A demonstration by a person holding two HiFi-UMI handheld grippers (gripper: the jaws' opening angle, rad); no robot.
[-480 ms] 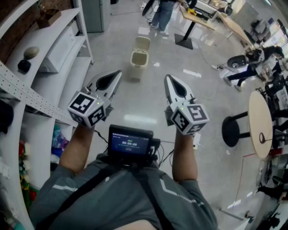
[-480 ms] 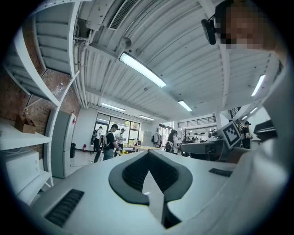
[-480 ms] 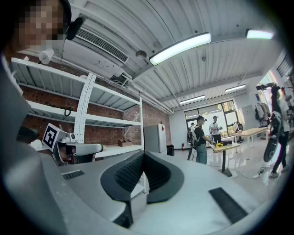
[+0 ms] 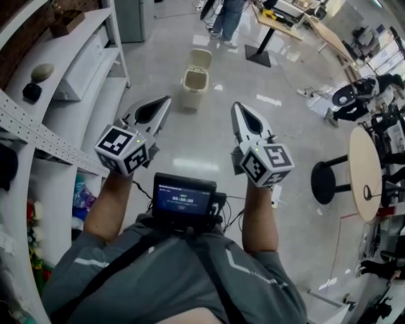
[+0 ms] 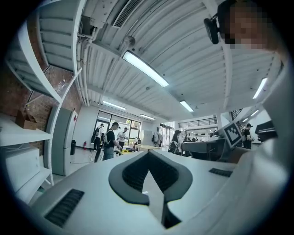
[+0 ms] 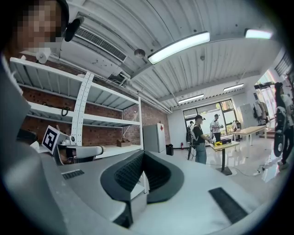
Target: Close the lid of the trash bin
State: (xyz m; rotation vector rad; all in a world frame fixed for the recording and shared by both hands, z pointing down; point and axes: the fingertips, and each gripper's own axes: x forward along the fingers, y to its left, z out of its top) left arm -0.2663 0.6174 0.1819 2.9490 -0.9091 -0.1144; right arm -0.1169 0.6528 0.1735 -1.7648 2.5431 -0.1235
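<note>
Head view is showing, nearest the body, a small screen (image 4: pixel 183 201) sitting at the person's chest. Just beyond it the left gripper (image 4: pixel 166 101) and the right gripper (image 4: pixel 235 107) are being held side by side, apart from each other and both pointing ahead. Each gripper view is showing its own jaws meeting at the tips with nothing between them, so both are carrying nothing. I judge they are being held ready this way because the reach has not begun.

Farther out, the trash bin (image 4: pixel 194 82) is standing on the floor (image 4: pixel 190 145), well apart from both grippers and near the end of the white shelving (image 4: pixel 82 69). Its lid (image 4: pixel 201 59) is standing up, tipped back on the far side, leaving the bin open. Closing it is likely calling for an approach first. Beyond, a person (image 4: pixel 226 19) is standing near a desk (image 4: pixel 278 22).
</note>
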